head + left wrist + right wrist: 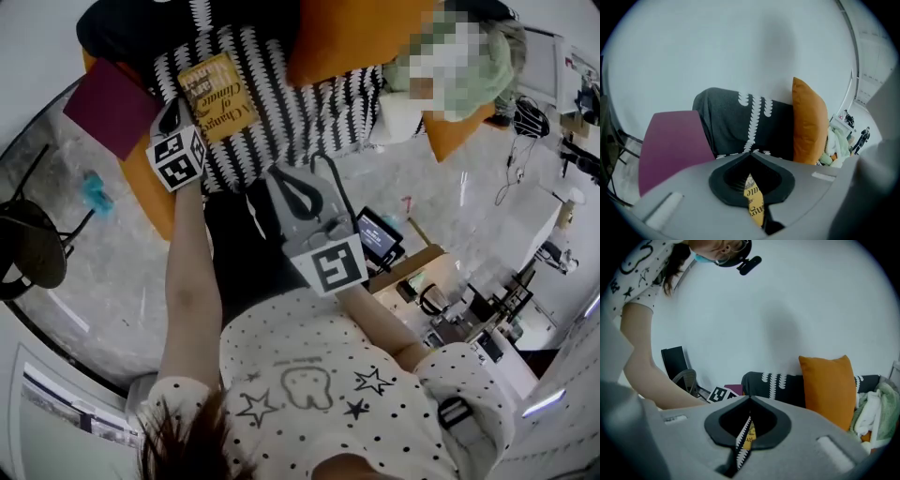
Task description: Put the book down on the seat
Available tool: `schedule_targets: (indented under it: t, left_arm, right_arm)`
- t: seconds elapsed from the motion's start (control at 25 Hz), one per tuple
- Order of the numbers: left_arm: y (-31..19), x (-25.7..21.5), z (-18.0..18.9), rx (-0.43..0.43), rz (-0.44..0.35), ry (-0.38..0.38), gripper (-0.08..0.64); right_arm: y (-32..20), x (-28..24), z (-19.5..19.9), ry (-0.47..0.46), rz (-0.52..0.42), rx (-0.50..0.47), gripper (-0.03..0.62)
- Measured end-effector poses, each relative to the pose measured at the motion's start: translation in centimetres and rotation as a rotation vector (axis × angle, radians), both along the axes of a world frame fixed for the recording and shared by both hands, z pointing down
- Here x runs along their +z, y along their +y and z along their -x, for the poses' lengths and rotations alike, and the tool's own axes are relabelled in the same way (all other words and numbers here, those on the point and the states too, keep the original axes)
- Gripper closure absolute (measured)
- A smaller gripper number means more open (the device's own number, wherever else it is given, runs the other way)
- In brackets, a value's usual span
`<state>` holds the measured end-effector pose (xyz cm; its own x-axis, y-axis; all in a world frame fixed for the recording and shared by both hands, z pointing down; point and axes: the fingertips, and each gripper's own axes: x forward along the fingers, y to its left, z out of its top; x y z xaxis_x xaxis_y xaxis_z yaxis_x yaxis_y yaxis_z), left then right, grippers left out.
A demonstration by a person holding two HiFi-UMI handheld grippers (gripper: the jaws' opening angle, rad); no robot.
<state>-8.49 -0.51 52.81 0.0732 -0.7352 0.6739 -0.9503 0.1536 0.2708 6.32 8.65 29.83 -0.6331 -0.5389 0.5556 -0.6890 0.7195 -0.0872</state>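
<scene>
Lying flat on the striped seat [309, 117], the yellow book [217, 95] sits just beside the left gripper [172, 114], whose jaws are pressed together, gripping nothing; the right gripper [292, 190] is likewise closed and empty.

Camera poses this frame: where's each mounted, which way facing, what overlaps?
Head view: on head, steeply down at seat; shirt, arms, left gripper, right gripper show.
Left gripper view: along its shut jaws at seat back; no body.
Right gripper view: along shut jaws, toward wall; left arm shows.
Shared: book, orange cushion, all three.
</scene>
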Motion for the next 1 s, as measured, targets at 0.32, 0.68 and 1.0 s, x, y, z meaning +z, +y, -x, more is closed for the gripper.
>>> schedule_targets:
  t: [0.32, 0.68, 1.0]
  left_arm:
    - [0.5, -7.0, 0.7, -0.017, -0.088, -0.013, 0.558]
    - [0.9, -13.7, 0.4, -0.02, -0.179, -0.043, 0.558]
    - [2.6, -18.7, -0.8, -0.017, -0.258, -0.054, 0.558]
  right_arm:
    - [0.5, -3.2, 1.2, -0.037, -0.037, -0.03, 0.591]
    - [-0.1, -5.8, 1.5, -0.067, -0.121, -0.047, 0.591]
    - [-0.5, -7.9, 0.5, -0.081, -0.172, -0.029, 0.591]
